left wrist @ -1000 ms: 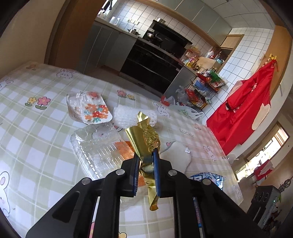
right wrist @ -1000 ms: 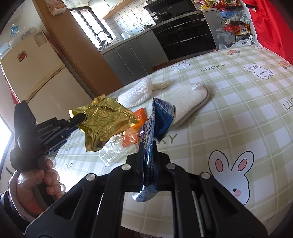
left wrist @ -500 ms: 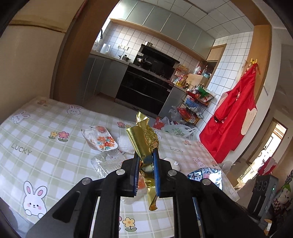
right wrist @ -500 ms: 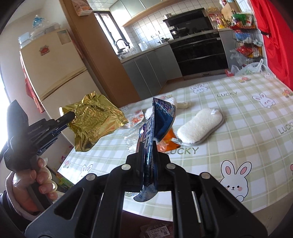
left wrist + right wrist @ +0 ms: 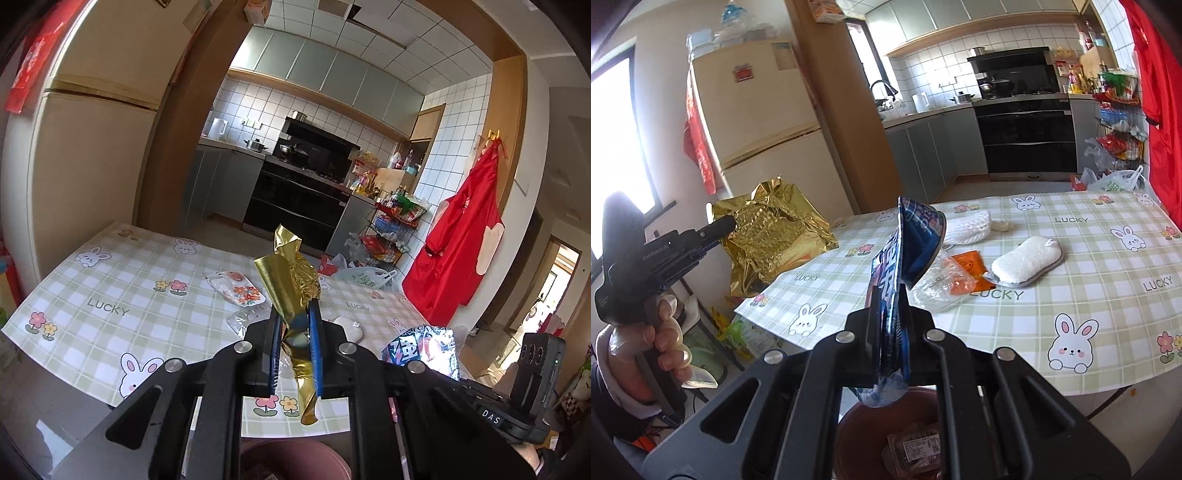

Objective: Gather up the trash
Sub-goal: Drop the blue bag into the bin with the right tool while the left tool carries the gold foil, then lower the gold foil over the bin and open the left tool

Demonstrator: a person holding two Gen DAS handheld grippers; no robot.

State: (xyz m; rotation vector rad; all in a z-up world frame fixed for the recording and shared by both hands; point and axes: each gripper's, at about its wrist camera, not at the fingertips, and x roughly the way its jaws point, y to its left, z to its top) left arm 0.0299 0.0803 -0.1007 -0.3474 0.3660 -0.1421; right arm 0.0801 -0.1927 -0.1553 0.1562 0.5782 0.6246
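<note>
The left gripper [image 5: 295, 325] clenched the gold wrapper [image 5: 291, 273]; the right gripper [image 5: 890, 295] clenched the blue packet [image 5: 912, 236]. Both hung above the brown bin [image 5: 871, 439], below the bench [image 5: 1089, 266] edge. Best to centre each over the bin before releasing.

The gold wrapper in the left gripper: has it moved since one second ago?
Yes. The gold wrapper, earlier over the table, now hangs back beyond its edge, near the bin.

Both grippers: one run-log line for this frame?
left gripper: shut on gold foil wrapper | right gripper: shut on blue snack bag | bin: below
</note>
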